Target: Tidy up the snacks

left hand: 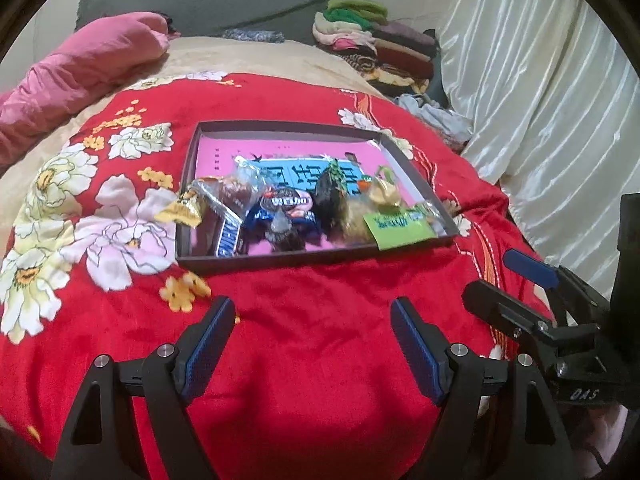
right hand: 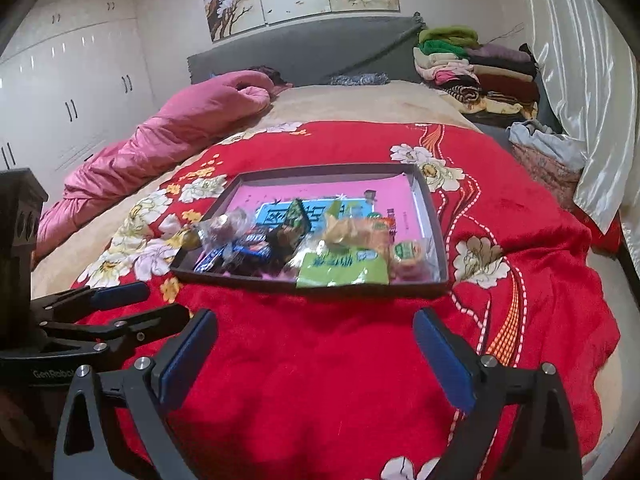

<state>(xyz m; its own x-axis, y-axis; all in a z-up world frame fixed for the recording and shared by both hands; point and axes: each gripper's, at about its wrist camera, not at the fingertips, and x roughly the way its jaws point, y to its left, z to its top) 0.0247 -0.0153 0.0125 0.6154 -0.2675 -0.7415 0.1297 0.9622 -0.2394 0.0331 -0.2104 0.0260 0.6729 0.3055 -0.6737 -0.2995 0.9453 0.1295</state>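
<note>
A shallow dark box (left hand: 248, 259) (right hand: 440, 240) with a pink printed bottom lies on the red flowered blanket (left hand: 312, 320) (right hand: 320, 360). Several wrapped snacks fill its near half: a blue-and-silver bar (left hand: 229, 236), a dark blue packet (left hand: 286, 204) (right hand: 252, 246), a black-green packet (left hand: 330, 200) (right hand: 292, 220), a green packet (left hand: 398, 228) (right hand: 342, 266) and a small round cup (right hand: 408, 252). A gold-wrapped candy (left hand: 180, 210) rests on the box's left rim. My left gripper (left hand: 312, 312) stands open over bare blanket short of the box. My right gripper (right hand: 316, 324) is open and holds nothing, also short of the box.
A pink quilt (left hand: 80, 68) (right hand: 160, 140) lies rolled at the left of the bed. Folded clothes (left hand: 380, 48) (right hand: 480, 72) are stacked by the grey headboard. A white curtain (left hand: 540, 100) (right hand: 592, 100) hangs at the right. White wardrobes (right hand: 72, 92) line the left wall.
</note>
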